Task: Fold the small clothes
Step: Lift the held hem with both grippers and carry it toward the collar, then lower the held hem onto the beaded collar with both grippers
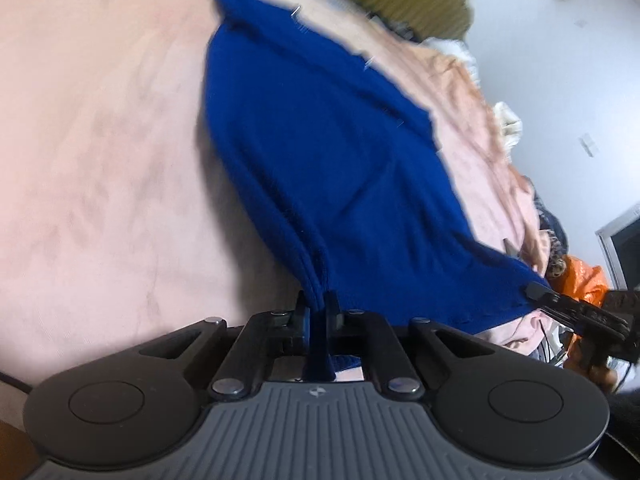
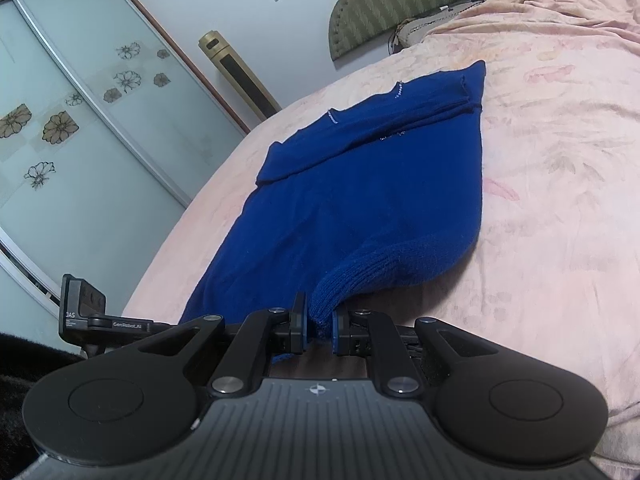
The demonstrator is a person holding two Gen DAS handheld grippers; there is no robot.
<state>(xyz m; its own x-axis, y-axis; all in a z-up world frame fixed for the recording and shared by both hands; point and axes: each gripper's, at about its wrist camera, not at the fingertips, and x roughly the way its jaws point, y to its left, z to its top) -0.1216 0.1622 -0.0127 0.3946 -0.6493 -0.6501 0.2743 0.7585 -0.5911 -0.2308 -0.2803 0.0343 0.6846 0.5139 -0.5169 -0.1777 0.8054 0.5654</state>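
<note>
A blue knitted sweater [image 1: 320, 140] lies spread on the pink bedsheet [image 1: 100, 140], its near edge lifted at two corners. My left gripper [image 1: 318, 306] is shut on a bunched corner of the fabric, which hangs down between the fingers. In the right wrist view the same sweater [image 2: 360, 184] stretches away, with small white stitch marks near its far edge. My right gripper [image 2: 318, 316] is shut on the ribbed hem. The right gripper's tip [image 1: 536, 292] also shows at the sweater's right corner in the left wrist view.
A green padded headboard [image 2: 400, 4] stands at the far end of the bed. Sliding wardrobe doors [image 2: 80, 120] with flower prints and a gold tower unit [image 2: 240, 76] line the wall. Crumpled pink bedding [image 1: 480, 120] and an orange item [image 1: 588, 280] lie at the right.
</note>
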